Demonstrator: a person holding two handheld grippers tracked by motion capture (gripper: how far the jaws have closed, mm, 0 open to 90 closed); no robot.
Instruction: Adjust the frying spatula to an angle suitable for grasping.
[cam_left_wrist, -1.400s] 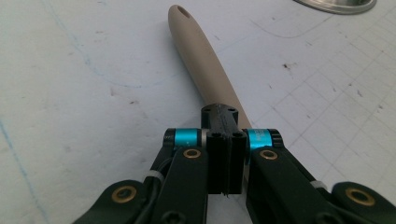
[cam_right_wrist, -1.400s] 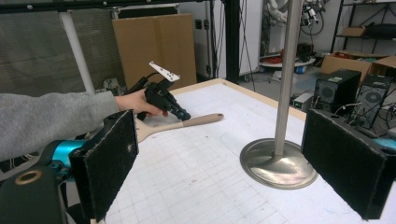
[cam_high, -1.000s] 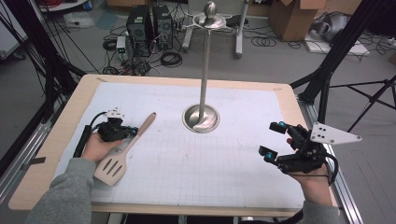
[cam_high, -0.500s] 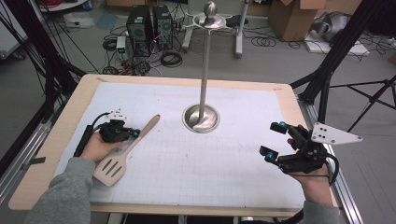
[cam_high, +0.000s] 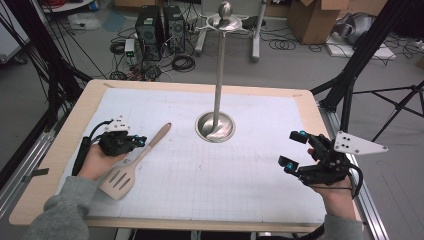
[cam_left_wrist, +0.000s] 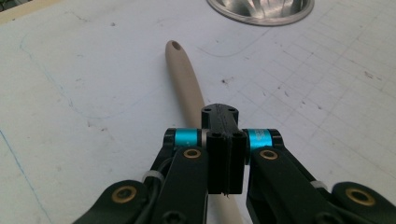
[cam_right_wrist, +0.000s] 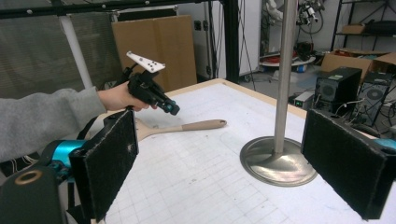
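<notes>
Unmoved since the earlier frame, the wooden spatula (cam_high: 142, 150) is seen flat on the white mat (cam_high: 225, 175). Its slotted blade is turned toward the person and its handle tip toward the metal stand (cam_high: 222, 131). Meanwhile the left gripper (cam_high: 141, 141) has been raised a little off the handle. In the left gripper view its jaws are pressed together with nothing between them, and the handle (cam_left_wrist: 184, 74) runs on beneath and beyond them. In the right gripper view that gripper (cam_right_wrist: 170, 108) is seen clear above the spatula.

The main risk is judged to lie in those closed jaws. If they are lowered without being opened, the handle would be pushed or rolled aside rather than taken. The spatula could then be swung toward the stand's base or toward the table edge (cam_high: 50, 170).

The handle is slim and rounded and lies flush on the mat. A shallow pinch could therefore slip off, and the heavier blade could droop once lifted.

The right gripper (cam_high: 292, 149) is held well apart from the spatula, with its jaws spread and empty.
</notes>
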